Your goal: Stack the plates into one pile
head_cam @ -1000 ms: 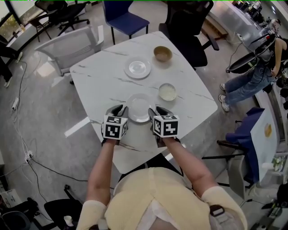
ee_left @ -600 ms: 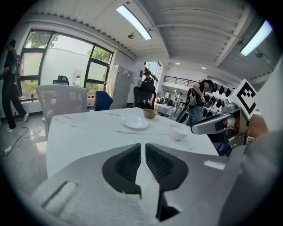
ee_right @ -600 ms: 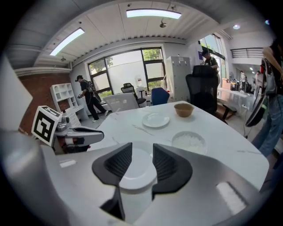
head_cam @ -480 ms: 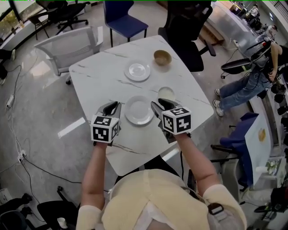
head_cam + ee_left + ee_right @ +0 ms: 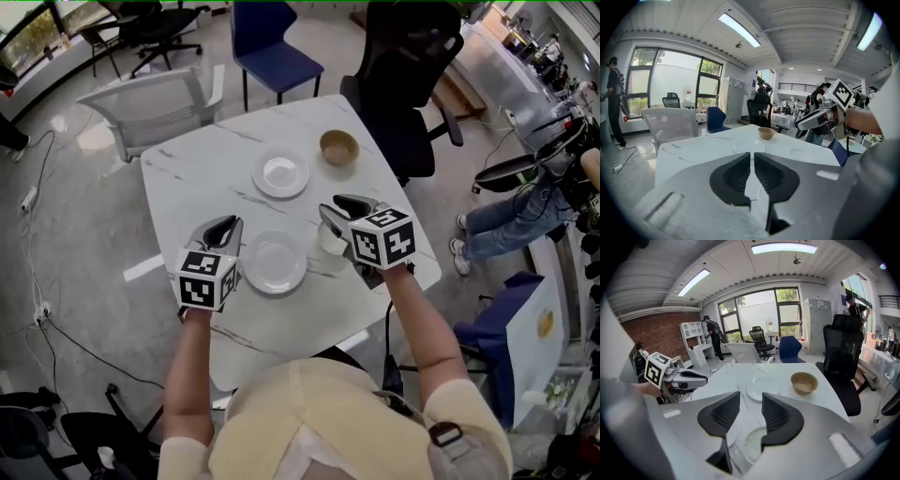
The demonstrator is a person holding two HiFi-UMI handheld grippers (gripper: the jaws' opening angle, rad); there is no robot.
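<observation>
Two white plates lie apart on the white marble table [image 5: 187, 178]. The near plate [image 5: 274, 262] sits between my grippers; the far plate [image 5: 280, 173] [image 5: 761, 389] [image 5: 749, 146] lies beyond it. My left gripper [image 5: 228, 225] [image 5: 752, 157] hovers left of the near plate. Its jaws have just been closing to a thin slit, with nothing between them. My right gripper [image 5: 349, 204] [image 5: 750, 401] is open and empty, raised above a small white bowl [image 5: 328, 246] [image 5: 752, 444]. Neither gripper touches a plate.
A brown bowl [image 5: 339, 146] [image 5: 804, 382] [image 5: 766, 133] stands at the table's far right. A white chair [image 5: 155, 94], a blue chair [image 5: 277, 52] and a black chair [image 5: 403, 66] ring the far side. A person [image 5: 525, 178] stands to the right.
Both grippers have risen and drawn away from the near plate's rim, the right one moving up-right over the small bowl. The left jaws have narrowed. The plate stays on the table.
</observation>
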